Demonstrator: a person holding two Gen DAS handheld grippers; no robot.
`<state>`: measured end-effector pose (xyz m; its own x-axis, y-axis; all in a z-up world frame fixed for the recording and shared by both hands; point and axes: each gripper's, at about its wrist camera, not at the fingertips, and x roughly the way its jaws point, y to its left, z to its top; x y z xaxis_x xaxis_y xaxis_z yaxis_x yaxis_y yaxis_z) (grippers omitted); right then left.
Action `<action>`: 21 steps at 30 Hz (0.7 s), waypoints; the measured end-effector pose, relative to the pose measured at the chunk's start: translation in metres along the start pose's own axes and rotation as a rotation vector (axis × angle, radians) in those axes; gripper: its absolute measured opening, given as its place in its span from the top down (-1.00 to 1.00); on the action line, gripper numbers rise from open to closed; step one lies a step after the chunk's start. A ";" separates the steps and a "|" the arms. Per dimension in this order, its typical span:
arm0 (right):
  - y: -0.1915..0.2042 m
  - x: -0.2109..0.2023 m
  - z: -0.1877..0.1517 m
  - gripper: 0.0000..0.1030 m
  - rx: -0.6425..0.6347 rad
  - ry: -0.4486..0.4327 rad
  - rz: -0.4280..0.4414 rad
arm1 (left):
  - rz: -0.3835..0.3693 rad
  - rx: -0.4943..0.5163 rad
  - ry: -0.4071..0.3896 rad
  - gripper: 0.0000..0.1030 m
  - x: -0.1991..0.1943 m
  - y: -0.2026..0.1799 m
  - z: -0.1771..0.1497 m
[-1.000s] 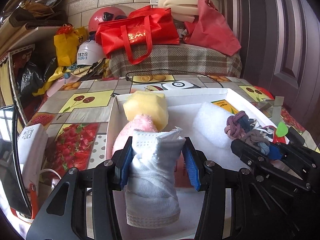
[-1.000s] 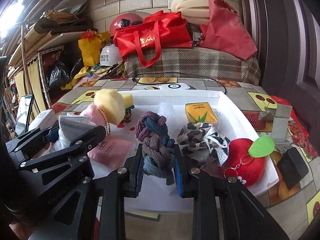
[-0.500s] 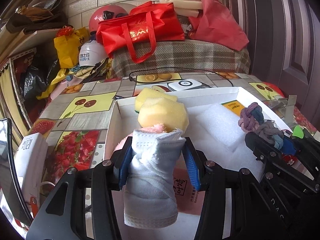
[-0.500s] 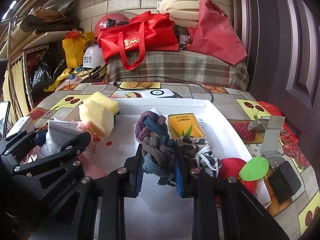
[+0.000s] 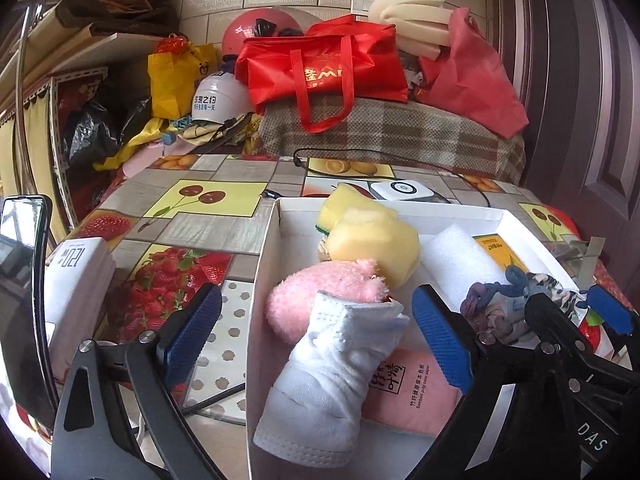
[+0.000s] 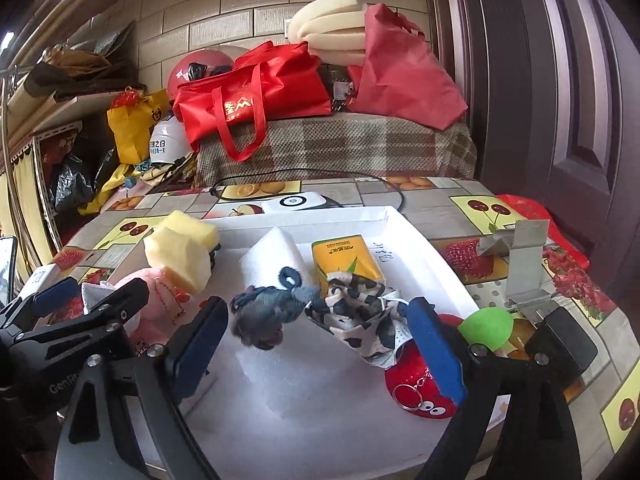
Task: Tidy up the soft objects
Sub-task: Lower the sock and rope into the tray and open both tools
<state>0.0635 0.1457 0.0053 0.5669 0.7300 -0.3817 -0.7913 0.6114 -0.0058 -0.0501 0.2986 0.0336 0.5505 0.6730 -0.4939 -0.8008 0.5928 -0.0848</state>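
Now I have both of my grabbers over the big white cardboard tray (image 5: pixel 267 264) on the table with the fruit-picture cloth (image 5: pixel 200 200). All the soft things are in that tray. I will go from the big ones down to the little ones.

The white foam block (image 6: pixel 276 256) is big, light and squashy, so I would hold it by its two long sides. Next, the yellow sponge lump (image 5: pixel 372 240) and the fluffy pink plush toy (image 5: pixel 320 300) beside it would squash too, so I would pinch them gently around the middle. Close to me, the white folded cloth face mask (image 5: pixel 332 376) leans on the pink plush and on a pink pack of paper tissues (image 5: pixel 408 396). It is thin and floppy. I think it would droop if I took it by one edge, so the thick folded part is best. Smallest is the knotted blue and purple rope bundle (image 6: pixel 268 312), which lies on the foam and touches a black-and-white spotted cloth (image 6: pixel 356 308). It is light and bumpy and easy to pinch across its fat middle.

My left gripper (image 5: pixel 316 332) tips down a little, and its jaws are opening. The mask sits between them, but the blue pads are not touching it. My right gripper (image 6: pixel 318 340) tips down a little too. Its jaws are also opening, and the rope bundle lies loose between them.
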 end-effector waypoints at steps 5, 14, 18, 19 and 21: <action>-0.006 -0.011 -0.001 -1.00 0.028 -0.063 -0.019 | -0.014 -0.002 -0.043 -0.99 -0.011 0.002 -0.002; -0.004 -0.033 -0.006 -1.00 0.006 -0.139 -0.076 | -0.014 0.024 -0.063 -0.99 -0.028 0.000 -0.011; -0.008 -0.042 -0.010 -1.00 0.014 -0.123 -0.092 | -0.005 0.050 -0.080 -0.99 -0.043 -0.002 -0.018; -0.010 -0.044 -0.012 -1.00 0.018 -0.122 -0.092 | -0.003 0.058 -0.085 -0.99 -0.047 -0.003 -0.021; -0.013 -0.051 -0.015 -1.00 0.026 -0.126 -0.094 | 0.004 0.072 -0.091 -0.99 -0.055 -0.005 -0.025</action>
<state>0.0419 0.0962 0.0110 0.6641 0.7004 -0.2616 -0.7278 0.6857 -0.0116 -0.0826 0.2475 0.0396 0.5692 0.7109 -0.4132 -0.7857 0.6183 -0.0186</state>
